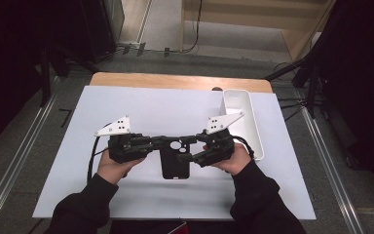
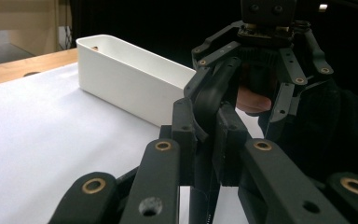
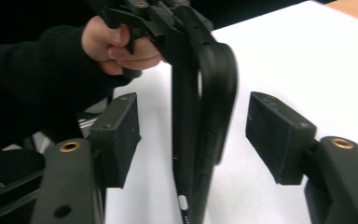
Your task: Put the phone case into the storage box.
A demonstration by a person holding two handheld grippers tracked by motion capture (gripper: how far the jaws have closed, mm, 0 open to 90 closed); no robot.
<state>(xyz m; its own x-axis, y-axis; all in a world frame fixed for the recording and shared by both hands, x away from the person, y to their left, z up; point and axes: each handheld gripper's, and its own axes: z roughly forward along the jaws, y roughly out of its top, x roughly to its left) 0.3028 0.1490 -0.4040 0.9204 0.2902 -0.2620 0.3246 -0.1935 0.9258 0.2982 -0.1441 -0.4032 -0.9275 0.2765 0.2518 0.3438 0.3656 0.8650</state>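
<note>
A: Holding what, and where?

B: One black plastic phone case (image 1: 176,157), lifted at table centre, just above the white table sheet (image 1: 141,112). Left gripper (image 1: 152,142) closed on upper left edge of case, at about 10 o'clock of it. In left gripper view, pads (image 2: 228,140) pressed tight on thin case wall.

A: And right gripper (image 1: 189,157)?

B: Jaws wide open, holding nothing. In right gripper view, case edge (image 3: 200,116) standing between both pads (image 3: 275,135), touching neither.

A: How to do well?

B: Better to centre the edge, then close slowly, without twisting.

A: Count?

B: One case, two grippers, one white rectangular plastic bin (image 1: 243,119) at 2 o'clock.
</note>
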